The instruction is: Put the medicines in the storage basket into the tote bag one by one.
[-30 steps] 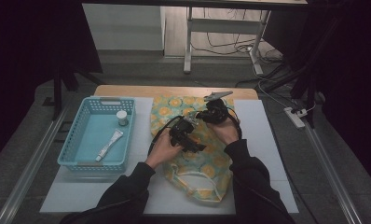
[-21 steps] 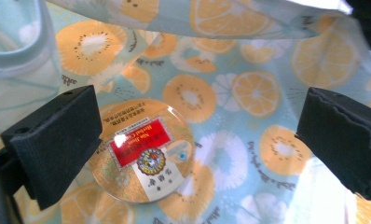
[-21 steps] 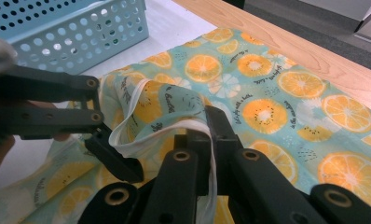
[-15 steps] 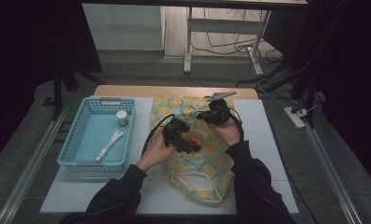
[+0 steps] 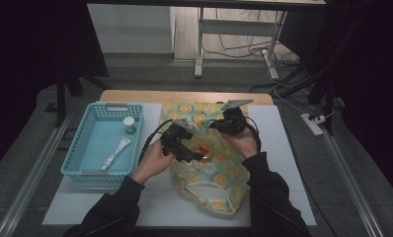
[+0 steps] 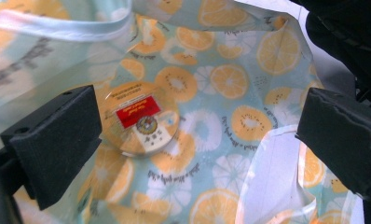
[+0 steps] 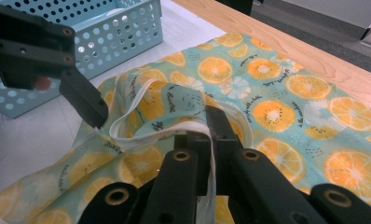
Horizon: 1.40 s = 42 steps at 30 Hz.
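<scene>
The right claw (image 5: 219, 124) has its jaws pinched together on the white-trimmed rim of the bag (image 5: 212, 163), holding the opening up; in the right gripper view the white edging (image 7: 174, 128) runs straight between the closed jaws. The orange-slice cloth spreads away from that grip on every side, and beyond it runs the wooden edge of the table (image 7: 286, 42).

The left claw (image 5: 187, 148) stands wide open with nothing between its pads. In the left gripper view its two black pads (image 6: 58, 140) sit far apart over the mouth of the bag, and between and just beyond them, nearer the left-hand pad, a small round clear-lidded tin (image 6: 139, 119) with a red label lies on the cloth inside the bag. It touches neither pad. In the high view the tin (image 5: 203, 148) shows as a red spot just past the left claw's tips.

Farther out, on the left claw's far side, a light blue basket (image 5: 86, 148) holds a white tube (image 5: 115, 152) and a small jar (image 5: 129, 124).
</scene>
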### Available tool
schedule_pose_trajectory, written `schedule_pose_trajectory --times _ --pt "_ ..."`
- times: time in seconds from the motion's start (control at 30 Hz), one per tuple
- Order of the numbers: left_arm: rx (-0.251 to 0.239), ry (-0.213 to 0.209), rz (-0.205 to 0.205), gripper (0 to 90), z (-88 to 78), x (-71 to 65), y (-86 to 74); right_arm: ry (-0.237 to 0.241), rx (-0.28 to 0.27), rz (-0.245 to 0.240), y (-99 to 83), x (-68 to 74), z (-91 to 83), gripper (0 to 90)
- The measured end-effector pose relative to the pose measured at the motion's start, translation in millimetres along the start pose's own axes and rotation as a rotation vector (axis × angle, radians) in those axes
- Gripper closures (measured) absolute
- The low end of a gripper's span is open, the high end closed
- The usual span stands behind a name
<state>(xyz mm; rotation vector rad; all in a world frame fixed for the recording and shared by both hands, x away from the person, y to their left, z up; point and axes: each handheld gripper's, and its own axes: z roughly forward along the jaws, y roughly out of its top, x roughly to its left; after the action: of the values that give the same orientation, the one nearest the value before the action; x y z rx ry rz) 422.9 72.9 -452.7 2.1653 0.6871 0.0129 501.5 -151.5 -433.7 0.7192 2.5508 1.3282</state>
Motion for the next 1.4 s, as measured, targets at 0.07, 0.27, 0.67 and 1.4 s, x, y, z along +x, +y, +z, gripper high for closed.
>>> schedule_pose_trajectory --times 0.07,0.27,0.67,1.4 --pt "-0.003 0.016 -0.001 0.0 -5.5 0.0 -3.3 -0.001 0.0 0.001 -0.6 1.0 -1.1 89.5" --pt "-0.022 0.04 -0.024 0.1 -24.8 2.6 -12.8 0.0 0.006 -0.003 -2.3 3.3 -1.7 89.5" --pt "-0.036 0.078 -0.069 0.3 -47.4 12.6 -30.4 0.0 -0.005 0.004 -5.5 3.7 -6.6 89.5" --pt "-0.011 0.307 -0.202 0.5 -107.9 45.2 -70.5 -0.009 -0.014 0.026 -11.2 -2.9 -11.6 89.5"
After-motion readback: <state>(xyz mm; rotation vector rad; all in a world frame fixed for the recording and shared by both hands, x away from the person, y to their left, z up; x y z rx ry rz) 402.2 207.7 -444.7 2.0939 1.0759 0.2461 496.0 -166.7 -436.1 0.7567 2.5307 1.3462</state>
